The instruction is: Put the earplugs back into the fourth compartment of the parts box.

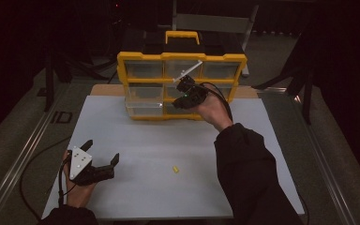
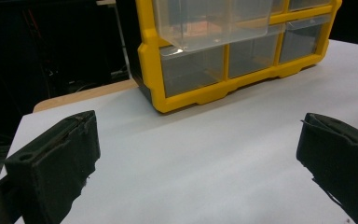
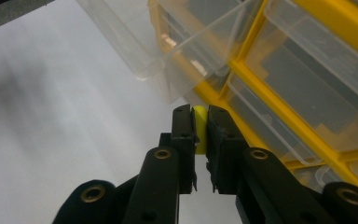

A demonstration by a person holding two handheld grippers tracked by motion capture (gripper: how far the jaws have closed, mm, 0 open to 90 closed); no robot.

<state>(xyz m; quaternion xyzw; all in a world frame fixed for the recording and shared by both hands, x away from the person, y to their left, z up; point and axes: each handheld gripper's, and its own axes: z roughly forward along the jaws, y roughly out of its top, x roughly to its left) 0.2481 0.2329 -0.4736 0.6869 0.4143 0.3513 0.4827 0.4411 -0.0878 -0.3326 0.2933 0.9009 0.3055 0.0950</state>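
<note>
Right gripper (image 3: 199, 128) is pinched tight on a small yellow piece (image 3: 199, 130), held up in front of the yellow drawer cabinet (image 1: 182, 58), just below the pulled-out clear drawer (image 3: 168, 42); looks like pickup is done, drop-in is left. A second yellow piece (image 1: 174, 169) waits on the white board (image 1: 136, 136), near centre. Left gripper (image 1: 104, 152) rests near-left, jaws wide, nothing between them. Plenty of bare board around; the drawer's lip is the edge to watch

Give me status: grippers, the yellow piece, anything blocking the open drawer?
Right gripper shut on a small yellow piece, just short of the open clear drawer. Left gripper open, low on the table. Second yellow piece loose there. Nothing blocking the drawer.
</note>
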